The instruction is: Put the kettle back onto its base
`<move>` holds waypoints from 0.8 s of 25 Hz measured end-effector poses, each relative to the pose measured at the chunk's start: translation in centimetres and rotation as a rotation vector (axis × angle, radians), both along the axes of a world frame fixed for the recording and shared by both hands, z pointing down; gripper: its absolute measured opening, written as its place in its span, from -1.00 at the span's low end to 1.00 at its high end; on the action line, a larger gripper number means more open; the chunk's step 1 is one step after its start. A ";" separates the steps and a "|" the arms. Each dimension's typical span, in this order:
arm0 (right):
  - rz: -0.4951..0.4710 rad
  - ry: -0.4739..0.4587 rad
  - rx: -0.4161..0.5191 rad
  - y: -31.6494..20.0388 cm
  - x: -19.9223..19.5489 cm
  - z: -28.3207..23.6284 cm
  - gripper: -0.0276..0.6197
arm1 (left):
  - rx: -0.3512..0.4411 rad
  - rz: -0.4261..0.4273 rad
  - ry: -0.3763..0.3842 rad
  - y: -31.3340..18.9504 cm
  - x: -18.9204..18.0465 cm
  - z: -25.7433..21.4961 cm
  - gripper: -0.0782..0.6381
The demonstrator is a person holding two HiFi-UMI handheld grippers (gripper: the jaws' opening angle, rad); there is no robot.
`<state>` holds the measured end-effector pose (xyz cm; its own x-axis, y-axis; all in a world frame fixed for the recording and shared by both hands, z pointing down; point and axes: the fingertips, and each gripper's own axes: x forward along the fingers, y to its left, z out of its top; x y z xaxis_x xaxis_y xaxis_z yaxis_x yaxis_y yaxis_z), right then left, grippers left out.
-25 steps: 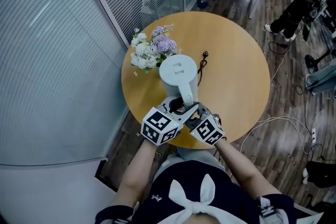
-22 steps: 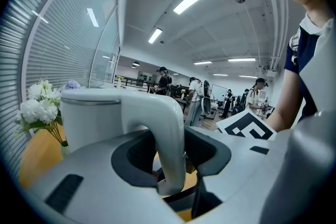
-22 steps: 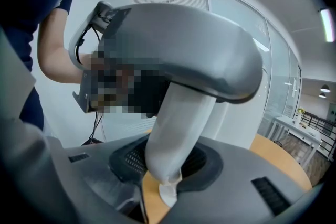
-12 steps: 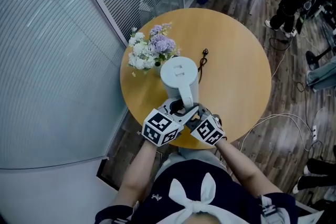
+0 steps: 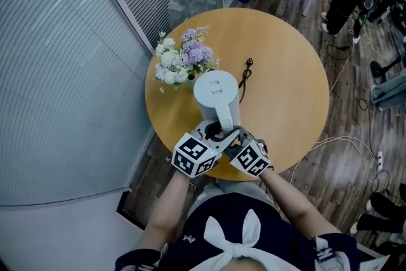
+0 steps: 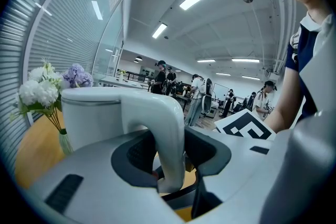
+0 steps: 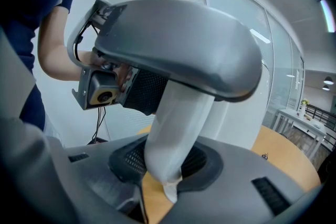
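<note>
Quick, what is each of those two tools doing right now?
Left tool: closed on the kettle handle.
Right tool: closed on the same kettle handle.

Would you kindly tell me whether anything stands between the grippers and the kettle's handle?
Nothing visible does. The left gripper and the right gripper are both closed on the handle of the kettle. The flowers stand beside the kettle's body, on the side away from the handle.

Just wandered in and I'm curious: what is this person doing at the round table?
A person holds a gripper in each hand; the left gripper and right gripper both clamp the handle of a white kettle. It is upright over the round table, next to some flowers. No base can be made out.
</note>
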<state>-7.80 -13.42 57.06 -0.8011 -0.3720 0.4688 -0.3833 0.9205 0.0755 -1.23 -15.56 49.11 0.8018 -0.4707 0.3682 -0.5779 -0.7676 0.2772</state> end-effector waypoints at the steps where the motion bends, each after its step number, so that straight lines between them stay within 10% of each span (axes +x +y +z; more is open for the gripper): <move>1: 0.000 -0.002 -0.002 0.0 0.0 0.1 -0.53 | -0.003 -0.001 0.000 0.0 0.0 0.1 -0.30; 20: 0.004 0.022 -0.045 0.3 0.2 2.6 -0.51 | -0.060 0.004 -0.004 0.3 0.1 2.5 -0.30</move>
<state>-7.57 -13.14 59.69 -0.7890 -0.3536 0.5024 -0.3858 0.9216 0.0427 -1.13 -15.27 51.57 0.8022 -0.4447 0.3985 -0.5761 -0.7519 0.3207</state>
